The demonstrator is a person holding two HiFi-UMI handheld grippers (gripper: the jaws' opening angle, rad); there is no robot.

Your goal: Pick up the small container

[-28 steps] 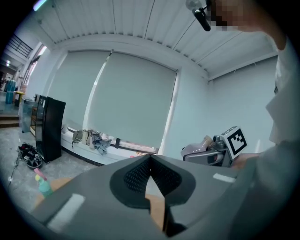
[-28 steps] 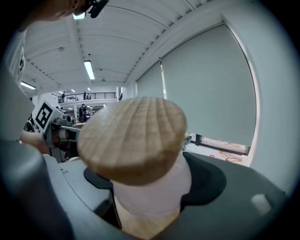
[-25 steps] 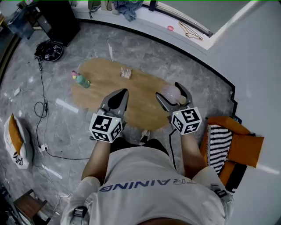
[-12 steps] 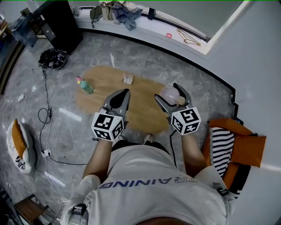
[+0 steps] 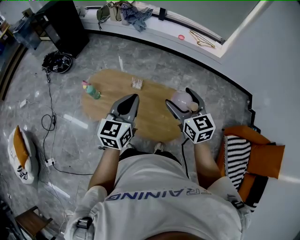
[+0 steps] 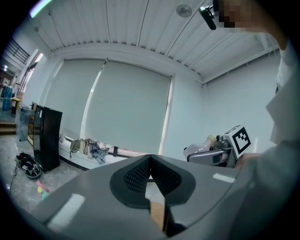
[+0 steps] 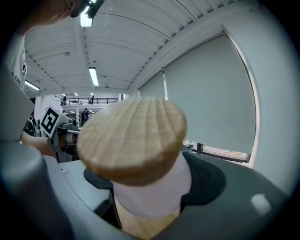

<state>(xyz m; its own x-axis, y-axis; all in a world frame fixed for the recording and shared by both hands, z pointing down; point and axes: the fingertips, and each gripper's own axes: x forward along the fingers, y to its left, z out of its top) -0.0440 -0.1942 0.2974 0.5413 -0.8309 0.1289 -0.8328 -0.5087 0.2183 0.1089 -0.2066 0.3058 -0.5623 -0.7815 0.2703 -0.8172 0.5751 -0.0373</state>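
Observation:
The small container (image 5: pixel 180 99) is a pale jar with a round wooden lid (image 7: pixel 133 140). My right gripper (image 5: pixel 184 103) is shut on its white body (image 7: pixel 154 194), one pad on each side, and holds it in the air above the right end of the oval wooden table (image 5: pixel 152 119). The left gripper (image 5: pixel 127 106) hovers over the table's middle with its jaws shut and nothing between them; its dark pads (image 6: pixel 138 176) meet at the tip. From the left gripper view, the right gripper (image 6: pixel 206 152) shows at the right with the jar's lid poking up.
A green bottle with a pink cap (image 5: pixel 91 91) and a small wooden block (image 5: pixel 136 83) stand on the table's far side. Orange and striped cushions (image 5: pixel 248 159) lie to the right. A black cabinet (image 5: pixel 65 23), floor cables (image 5: pixel 47 122) and clothes on the sill (image 5: pixel 133 11) ring the room.
Both grippers have risen a little over the table, the right one still gripping the jar. The head view has shifted slightly.

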